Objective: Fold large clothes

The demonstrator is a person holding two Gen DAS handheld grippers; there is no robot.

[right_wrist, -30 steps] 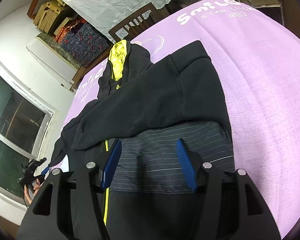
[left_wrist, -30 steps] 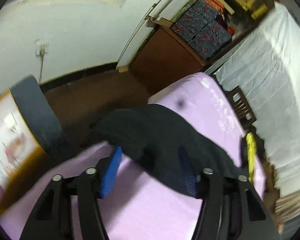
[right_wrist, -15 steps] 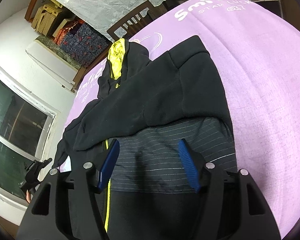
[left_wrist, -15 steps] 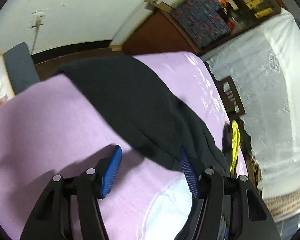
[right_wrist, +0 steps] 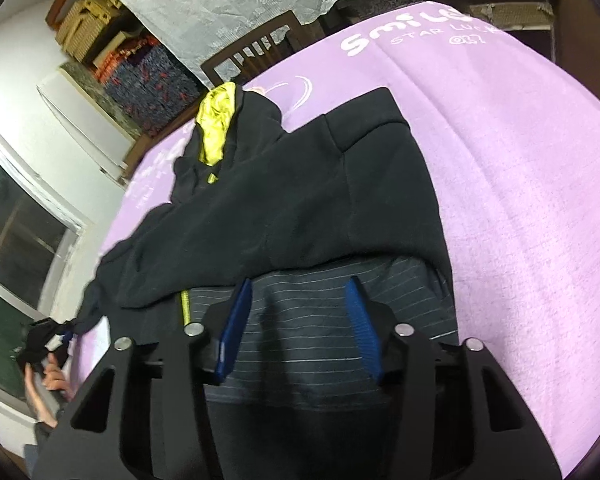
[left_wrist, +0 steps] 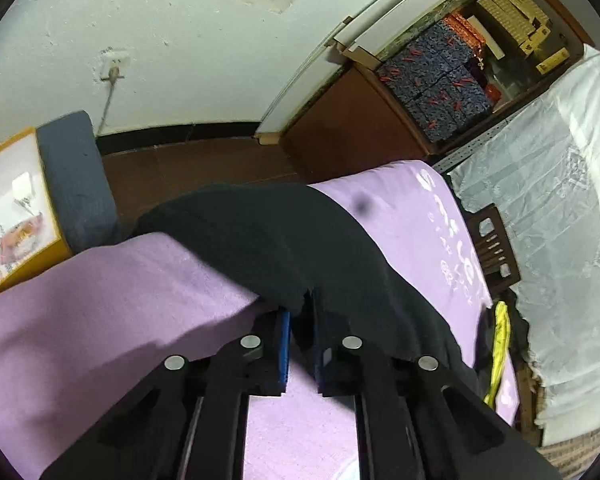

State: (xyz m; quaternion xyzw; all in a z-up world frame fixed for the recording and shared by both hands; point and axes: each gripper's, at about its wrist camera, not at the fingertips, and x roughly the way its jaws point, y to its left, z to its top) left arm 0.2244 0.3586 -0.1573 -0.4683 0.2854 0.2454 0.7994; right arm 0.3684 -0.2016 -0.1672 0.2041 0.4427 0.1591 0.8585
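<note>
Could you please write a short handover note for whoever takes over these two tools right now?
Left tool: jaws have just closed; shut on the edge of the black sleeve that lies out over the purple cover.
Right tool: jaws have just been closing, not yet gripping, poised over the striped hem.
Black hoodie lies flat, yellow-lined hood at the far end.
Done: right sleeve already folded across the body.
Left: probably bring the held sleeve across, then fold the body up from the hem.
</note>
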